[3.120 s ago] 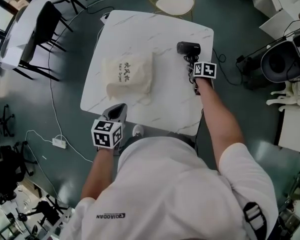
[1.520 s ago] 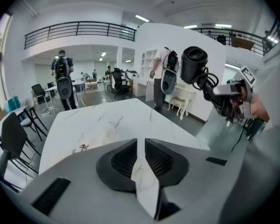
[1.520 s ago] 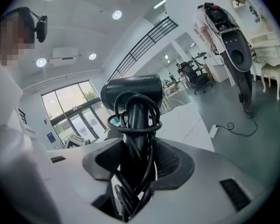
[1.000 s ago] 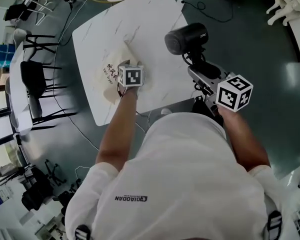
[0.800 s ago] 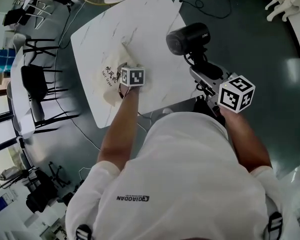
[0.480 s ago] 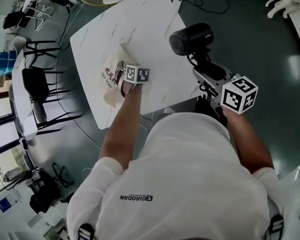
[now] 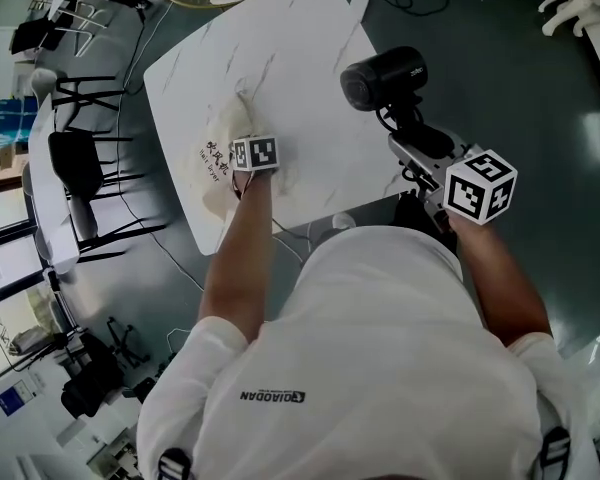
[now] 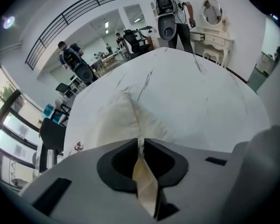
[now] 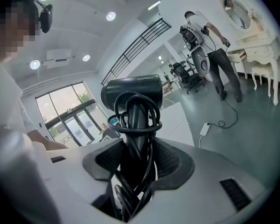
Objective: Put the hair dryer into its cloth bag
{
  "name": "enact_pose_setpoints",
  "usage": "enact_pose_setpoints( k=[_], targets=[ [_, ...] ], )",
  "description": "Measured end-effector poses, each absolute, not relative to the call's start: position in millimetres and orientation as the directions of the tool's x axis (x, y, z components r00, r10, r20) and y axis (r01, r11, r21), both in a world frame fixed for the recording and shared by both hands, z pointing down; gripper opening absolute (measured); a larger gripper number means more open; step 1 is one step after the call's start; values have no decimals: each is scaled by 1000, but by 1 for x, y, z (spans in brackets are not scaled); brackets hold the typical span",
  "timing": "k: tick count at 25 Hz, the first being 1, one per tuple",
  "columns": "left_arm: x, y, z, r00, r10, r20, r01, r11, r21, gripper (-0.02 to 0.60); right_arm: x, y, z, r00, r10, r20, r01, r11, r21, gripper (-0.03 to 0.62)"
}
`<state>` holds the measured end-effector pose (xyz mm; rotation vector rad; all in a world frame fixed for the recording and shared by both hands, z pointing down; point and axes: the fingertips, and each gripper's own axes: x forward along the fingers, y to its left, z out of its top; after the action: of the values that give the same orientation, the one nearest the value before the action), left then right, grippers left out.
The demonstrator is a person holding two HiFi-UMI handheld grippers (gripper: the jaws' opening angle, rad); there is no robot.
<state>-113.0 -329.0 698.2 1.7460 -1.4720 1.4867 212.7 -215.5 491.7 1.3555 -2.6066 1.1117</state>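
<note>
Right gripper view: hair dryer (image 9: 130,93) handle upright between fingers (image 9: 170,160), barrel crosswise.

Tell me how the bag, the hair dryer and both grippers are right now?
cloth bag: lying on the table, one fold pinched.
hair dryer: held in the air by its handle, cord looped round it.
left gripper: jaws just closed, shut on the bag's fold.
right gripper: shut on the dryer's handle.
</note>
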Motion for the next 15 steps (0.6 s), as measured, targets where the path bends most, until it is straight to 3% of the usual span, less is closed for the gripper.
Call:
enact_pose_setpoints(
  k=[11, 15],
  targets=[
    [-109, -305, 652, 50, -546, 836, -928, -334, -163, 52, 184, -234, 488, -697, -653, 295, -675, 460, -577, 218],
    [-108, -295, 626, 177, -599, 781, -924, -375, -79, 52, 163, -241, 488, -720, -628, 295, -657, 479, -582, 218]
  ],
)
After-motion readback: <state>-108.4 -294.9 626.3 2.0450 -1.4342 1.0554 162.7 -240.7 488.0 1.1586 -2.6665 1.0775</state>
